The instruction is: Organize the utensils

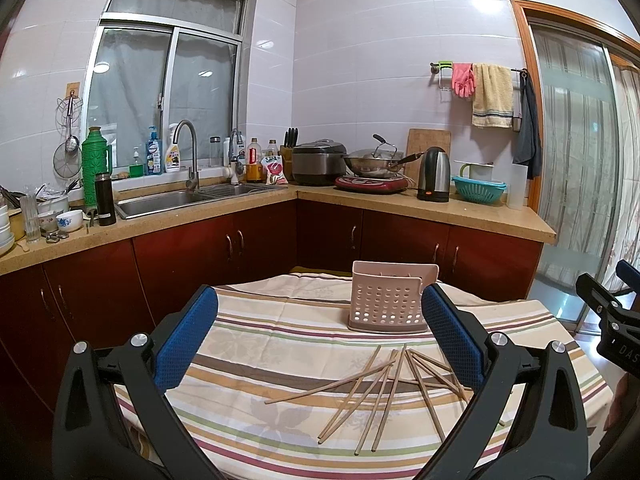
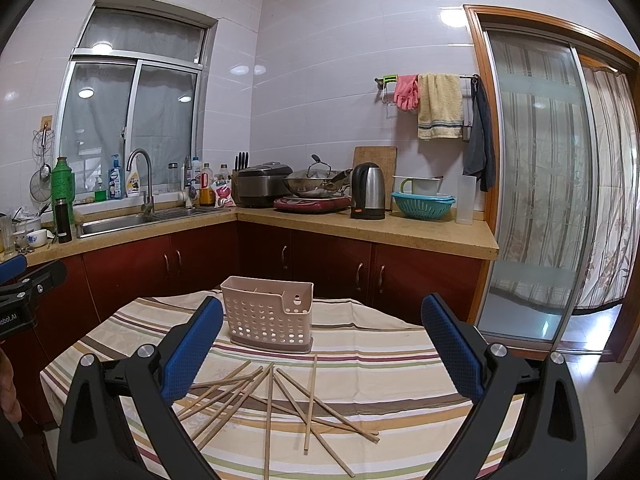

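While both my tools hover above the striped tablecloth [image 1: 256, 320], my left gripper [image 1: 320, 340] is spread wide and empty. Thin pale wooden chopsticks [image 1: 380, 392] lie loose and crisscrossed on the cloth, just in front of the pale pink perforated plastic utensil caddy [image 1: 386, 300]. I judge them light, stiff and smooth, likely to roll or pivot if pinched at a tip, so I would take one mid-length where it lies clear of the others. My right gripper [image 2: 322, 344] is likewise spread and empty.
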Demonstrator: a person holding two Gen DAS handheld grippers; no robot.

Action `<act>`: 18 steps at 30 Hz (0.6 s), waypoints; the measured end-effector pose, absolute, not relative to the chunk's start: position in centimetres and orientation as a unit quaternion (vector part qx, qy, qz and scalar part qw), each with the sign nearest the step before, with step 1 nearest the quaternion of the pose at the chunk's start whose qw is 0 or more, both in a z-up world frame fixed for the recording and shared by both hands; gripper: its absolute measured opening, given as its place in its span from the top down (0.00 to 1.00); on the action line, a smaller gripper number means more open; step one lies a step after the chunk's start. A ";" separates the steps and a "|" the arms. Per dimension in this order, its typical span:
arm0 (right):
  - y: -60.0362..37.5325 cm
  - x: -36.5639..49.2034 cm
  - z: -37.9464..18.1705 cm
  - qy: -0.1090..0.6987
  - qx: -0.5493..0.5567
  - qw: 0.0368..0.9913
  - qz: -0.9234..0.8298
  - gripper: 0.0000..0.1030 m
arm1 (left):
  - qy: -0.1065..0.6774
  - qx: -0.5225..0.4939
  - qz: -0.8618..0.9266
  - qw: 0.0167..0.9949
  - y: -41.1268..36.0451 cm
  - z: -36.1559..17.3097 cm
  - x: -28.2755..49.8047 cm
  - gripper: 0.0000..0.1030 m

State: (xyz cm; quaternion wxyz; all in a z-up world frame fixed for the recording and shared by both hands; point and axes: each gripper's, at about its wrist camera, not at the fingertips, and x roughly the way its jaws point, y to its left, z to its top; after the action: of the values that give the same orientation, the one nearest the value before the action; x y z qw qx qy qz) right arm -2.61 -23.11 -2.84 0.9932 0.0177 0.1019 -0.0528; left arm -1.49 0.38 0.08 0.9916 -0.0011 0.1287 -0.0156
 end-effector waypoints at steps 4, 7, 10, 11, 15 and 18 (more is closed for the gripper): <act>-23.1 -2.6 -2.8 0.102 0.017 0.993 -0.053 0.06 | 0.128 -0.001 -0.015 0.992 0.4 0.0 -1.5 0.04; -23.0 -2.7 -2.9 0.102 0.017 0.993 -0.053 0.06 | 0.128 -0.001 -0.015 0.992 0.4 0.1 -1.5 0.04; -23.0 -2.7 -2.9 0.102 0.017 0.993 -0.053 0.06 | 0.129 -0.001 -0.016 0.992 0.4 0.1 -1.5 0.04; -23.0 -2.6 -2.9 0.102 0.017 0.993 -0.054 0.06 | 0.129 -0.001 -0.015 0.991 0.4 0.0 -1.5 0.04; -23.0 -2.6 -3.0 0.106 0.018 0.993 -0.052 0.06 | 0.132 -0.001 -0.015 0.991 0.4 -0.2 -1.4 0.04; -23.1 -2.6 -3.2 0.110 0.019 0.993 -0.050 0.06 | 0.139 0.001 -0.013 0.990 0.7 -0.8 -0.9 0.04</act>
State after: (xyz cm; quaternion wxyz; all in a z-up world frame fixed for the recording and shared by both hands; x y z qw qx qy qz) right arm -2.56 -23.11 -3.19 0.9925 0.0186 0.1101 -0.0498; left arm -0.94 0.66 -0.77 0.9902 0.0014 0.1389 -0.0133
